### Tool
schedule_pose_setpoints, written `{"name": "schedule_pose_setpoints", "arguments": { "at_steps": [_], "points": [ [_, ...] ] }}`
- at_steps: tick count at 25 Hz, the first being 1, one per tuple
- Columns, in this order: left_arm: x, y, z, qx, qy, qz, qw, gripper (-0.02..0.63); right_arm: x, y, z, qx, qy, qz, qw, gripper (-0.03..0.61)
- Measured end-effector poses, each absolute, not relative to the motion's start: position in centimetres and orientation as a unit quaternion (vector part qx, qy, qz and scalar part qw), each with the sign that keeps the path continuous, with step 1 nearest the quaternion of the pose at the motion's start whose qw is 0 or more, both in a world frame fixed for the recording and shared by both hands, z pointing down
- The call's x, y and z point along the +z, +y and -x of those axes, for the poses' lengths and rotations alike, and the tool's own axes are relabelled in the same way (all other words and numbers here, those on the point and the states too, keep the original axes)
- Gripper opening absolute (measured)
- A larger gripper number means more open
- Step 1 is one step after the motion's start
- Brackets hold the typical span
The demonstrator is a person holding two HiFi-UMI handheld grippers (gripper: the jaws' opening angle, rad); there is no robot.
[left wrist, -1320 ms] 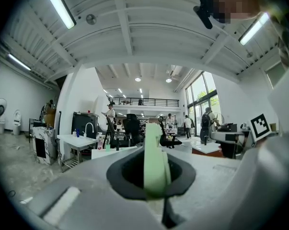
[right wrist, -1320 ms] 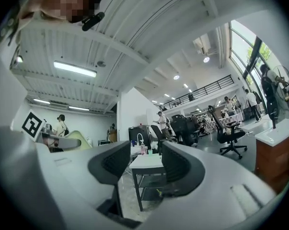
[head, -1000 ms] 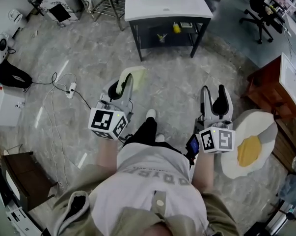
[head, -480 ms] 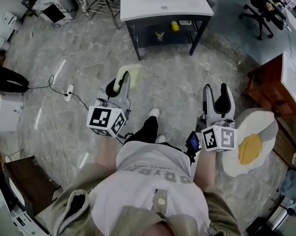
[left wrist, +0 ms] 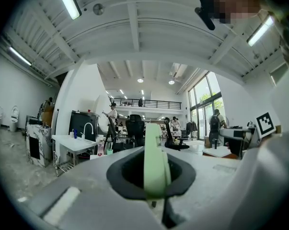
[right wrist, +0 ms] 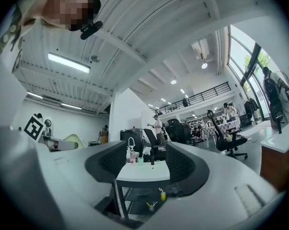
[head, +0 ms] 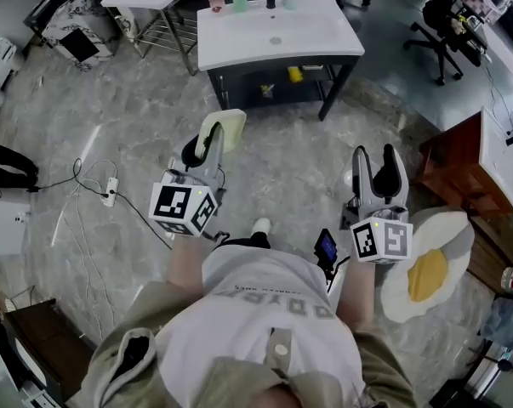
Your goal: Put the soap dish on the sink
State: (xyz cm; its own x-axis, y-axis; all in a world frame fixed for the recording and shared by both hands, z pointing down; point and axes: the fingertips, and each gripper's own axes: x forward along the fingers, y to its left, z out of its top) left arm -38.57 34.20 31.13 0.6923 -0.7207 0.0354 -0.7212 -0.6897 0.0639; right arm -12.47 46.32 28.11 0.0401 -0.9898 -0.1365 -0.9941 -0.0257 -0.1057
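Already the left hand-held gripper (head: pixel 212 147) clamps the soap dish (head: pixel 226 127), well apart from the sink (head: pixel 277 31) (right hand-held gripper (head: pixel 373 164) gapes empty); carrying and placing remain.

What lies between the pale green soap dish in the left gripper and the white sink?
Head view: only bare grey marble floor separates the pale green soap dish from the white sink.

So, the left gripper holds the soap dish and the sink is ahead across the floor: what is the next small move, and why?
Probably a step forward, carrying the soap dish toward the sink. The left gripper has its jaws shut on the dish, but the sink stands well ahead of both grippers, likely too far to set anything down. The right gripper is open and empty.
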Motion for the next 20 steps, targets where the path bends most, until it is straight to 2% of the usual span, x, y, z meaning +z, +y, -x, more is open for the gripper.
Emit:
{"name": "schedule_pose_setpoints", "arguments": {
  "at_steps": [20],
  "points": [
    [31.0, 22.6, 35.5, 0.011, -0.366, -0.93, 0.037, 0.014, 28.8, 36.7, 8.7, 0.006, 0.662, 0.747, 0.068, 0.244]
  ]
}}
